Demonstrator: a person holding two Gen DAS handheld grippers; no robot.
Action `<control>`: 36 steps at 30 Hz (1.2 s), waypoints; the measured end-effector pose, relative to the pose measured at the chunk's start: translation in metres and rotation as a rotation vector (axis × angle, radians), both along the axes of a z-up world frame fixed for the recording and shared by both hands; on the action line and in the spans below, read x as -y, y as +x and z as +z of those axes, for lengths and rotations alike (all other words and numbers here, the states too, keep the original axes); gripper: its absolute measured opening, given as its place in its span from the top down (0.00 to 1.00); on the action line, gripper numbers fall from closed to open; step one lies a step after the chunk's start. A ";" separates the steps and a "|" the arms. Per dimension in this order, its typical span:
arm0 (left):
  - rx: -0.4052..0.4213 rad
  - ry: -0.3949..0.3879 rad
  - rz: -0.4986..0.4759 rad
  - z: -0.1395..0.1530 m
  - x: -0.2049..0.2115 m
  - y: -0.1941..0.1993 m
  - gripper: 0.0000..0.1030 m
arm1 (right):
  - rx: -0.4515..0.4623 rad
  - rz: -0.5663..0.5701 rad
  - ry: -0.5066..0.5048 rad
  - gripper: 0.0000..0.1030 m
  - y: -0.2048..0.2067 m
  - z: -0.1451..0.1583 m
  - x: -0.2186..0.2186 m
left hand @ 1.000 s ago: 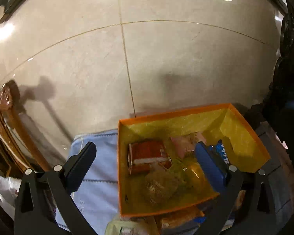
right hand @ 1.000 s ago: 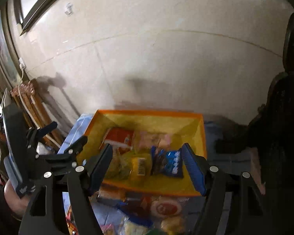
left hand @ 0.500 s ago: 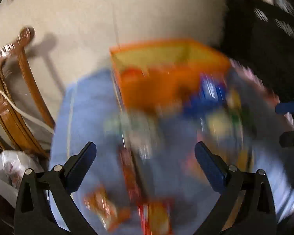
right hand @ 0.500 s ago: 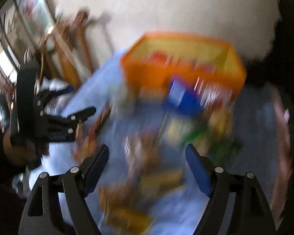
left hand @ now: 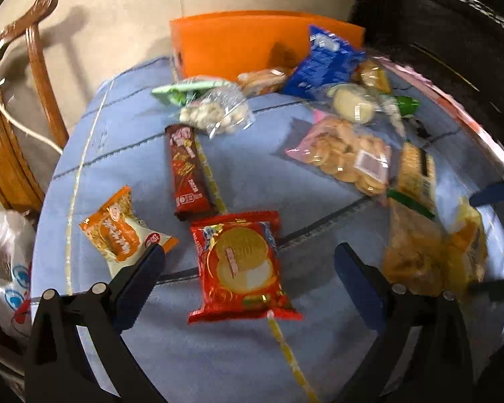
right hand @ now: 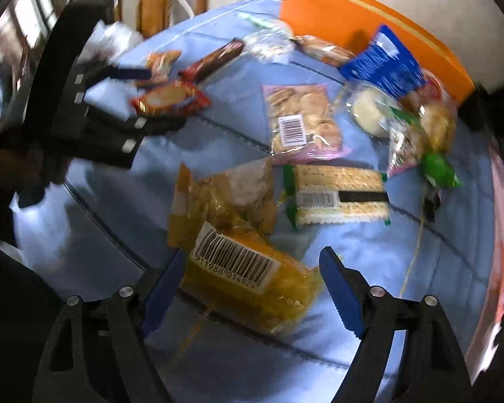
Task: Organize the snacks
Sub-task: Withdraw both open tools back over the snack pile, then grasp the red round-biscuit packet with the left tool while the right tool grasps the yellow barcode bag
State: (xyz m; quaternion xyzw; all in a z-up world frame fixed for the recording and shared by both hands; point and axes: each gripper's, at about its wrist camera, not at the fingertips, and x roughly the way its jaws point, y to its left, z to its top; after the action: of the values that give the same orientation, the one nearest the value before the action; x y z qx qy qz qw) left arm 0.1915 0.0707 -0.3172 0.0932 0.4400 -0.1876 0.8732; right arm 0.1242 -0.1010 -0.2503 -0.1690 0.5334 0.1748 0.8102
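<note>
Here both hand-held grippers gape: left [left hand: 247,262] over red packet [left hand: 242,265], right [right hand: 252,268] seemingly astride yellow packet [right hand: 242,268].

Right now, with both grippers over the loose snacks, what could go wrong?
The right gripper straddles the yellow packet, which overlaps a clear bag; closing might drag both. The left gripper frames the red biscuit pack, a flat packet that could slip from the pads.

"911988 014924" on yellow packet [right hand: 248,268]

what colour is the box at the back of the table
Orange; the box shows best in the left wrist view.
</note>
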 end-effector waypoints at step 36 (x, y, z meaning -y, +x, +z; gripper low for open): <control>0.037 -0.196 -0.011 0.074 0.007 0.042 0.58 | 0.036 -0.197 0.219 0.33 0.059 0.079 0.090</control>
State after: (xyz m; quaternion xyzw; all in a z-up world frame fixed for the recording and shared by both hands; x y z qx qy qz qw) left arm 0.2332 0.0637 -0.2433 0.0132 0.4030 -0.2329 0.8849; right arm 0.1832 -0.1907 -0.1710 -0.0295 0.5104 0.1485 0.8465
